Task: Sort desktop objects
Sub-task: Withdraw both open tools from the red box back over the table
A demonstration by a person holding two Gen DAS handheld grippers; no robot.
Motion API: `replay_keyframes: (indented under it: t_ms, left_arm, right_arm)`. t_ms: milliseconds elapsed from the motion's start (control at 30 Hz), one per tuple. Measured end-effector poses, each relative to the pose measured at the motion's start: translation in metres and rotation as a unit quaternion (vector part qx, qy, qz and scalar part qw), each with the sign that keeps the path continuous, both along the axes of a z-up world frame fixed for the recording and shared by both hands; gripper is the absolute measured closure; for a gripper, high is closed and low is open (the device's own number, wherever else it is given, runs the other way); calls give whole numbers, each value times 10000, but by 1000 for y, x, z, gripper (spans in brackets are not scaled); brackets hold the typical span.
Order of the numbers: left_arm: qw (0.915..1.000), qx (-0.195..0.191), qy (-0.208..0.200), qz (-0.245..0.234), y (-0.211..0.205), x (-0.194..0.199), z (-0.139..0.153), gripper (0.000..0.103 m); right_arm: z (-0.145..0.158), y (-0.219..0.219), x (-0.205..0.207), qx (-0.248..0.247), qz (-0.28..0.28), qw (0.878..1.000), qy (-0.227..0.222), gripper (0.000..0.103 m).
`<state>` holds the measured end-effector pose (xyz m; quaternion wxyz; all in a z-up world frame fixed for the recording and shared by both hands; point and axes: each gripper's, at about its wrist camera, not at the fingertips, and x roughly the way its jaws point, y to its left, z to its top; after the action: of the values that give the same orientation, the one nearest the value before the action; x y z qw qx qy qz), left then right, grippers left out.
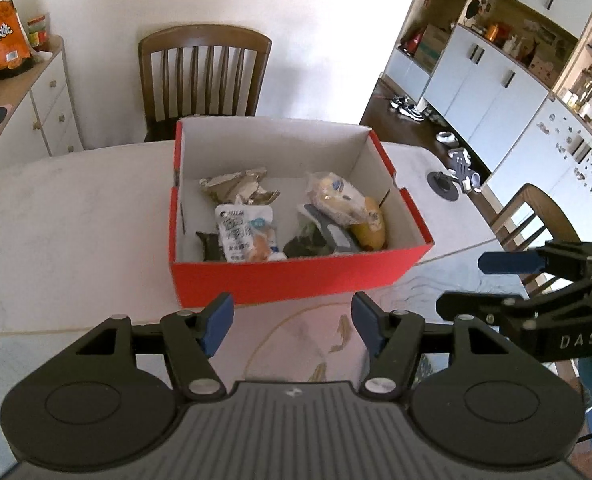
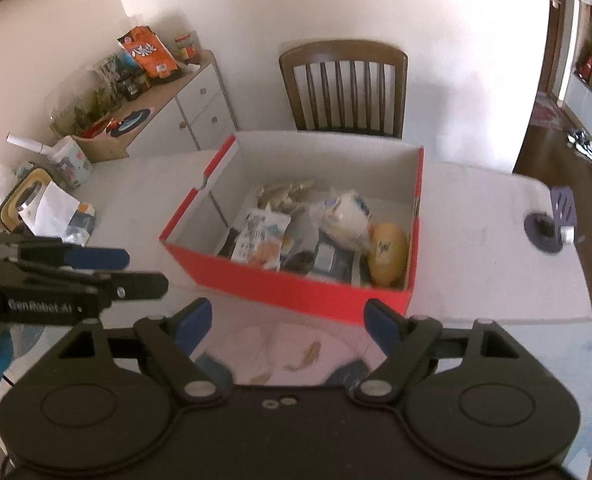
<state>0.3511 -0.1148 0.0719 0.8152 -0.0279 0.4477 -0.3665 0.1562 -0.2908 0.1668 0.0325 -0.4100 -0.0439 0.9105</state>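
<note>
- Low in the left wrist view, left tool (image 1: 292, 322): blue pads spread wide, nothing btwn them, touching nothing; hangs over the counter just short of the red box.
- Right tool (image 2: 286, 326): pads also wide apart, empty, no contact; same spot on the near side of the box. Each tool shows side-on at the edge of the other's view.
- Red box (image 1: 288, 276), white inside, lid off, sits mid-counter. Contents: white snack pouch (image 1: 246, 232) w/ blue print, crumpled foil wrapper (image 1: 236, 186) behind it, clear-bagged bun (image 1: 335, 196), yellow round item (image 1: 371, 226) at the right end, dark packets beneath.
- Counter (image 1: 76, 208): pale marble-look top; pinkish mat w/ fish print (image 1: 303, 344) under the tools. Round dark base w/ small stand (image 1: 443, 186) near the far right edge.
- Left end of counter: papers, patterned tub (image 2: 70, 164), yellow-rimmed tray, seen from right wrist.
- Room: wooden chair (image 1: 204, 76) behind the box vs. white wall; white sideboard (image 1: 52, 108) w/ orange snack bag (image 1: 4, 40); white cupboards and open shelves on the right.
</note>
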Motion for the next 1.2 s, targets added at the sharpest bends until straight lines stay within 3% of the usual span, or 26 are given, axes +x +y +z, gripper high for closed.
replay_keyframes:
  t_ms: [600, 733, 1200]
  left_arm:
    - [9997, 140, 162, -99, 64, -20, -55, 15]
    - [9996, 229, 152, -12, 76, -24, -70, 0]
    - [9953, 635, 723, 49, 97, -30, -125, 0]
  right_arm:
    - [-69, -52, 48, -30, -376, 9985, -388, 19]
    - [-84, -59, 52, -52, -504, 9979, -410, 19]
    - [-128, -74, 55, -171, -882, 9930, -766, 19]
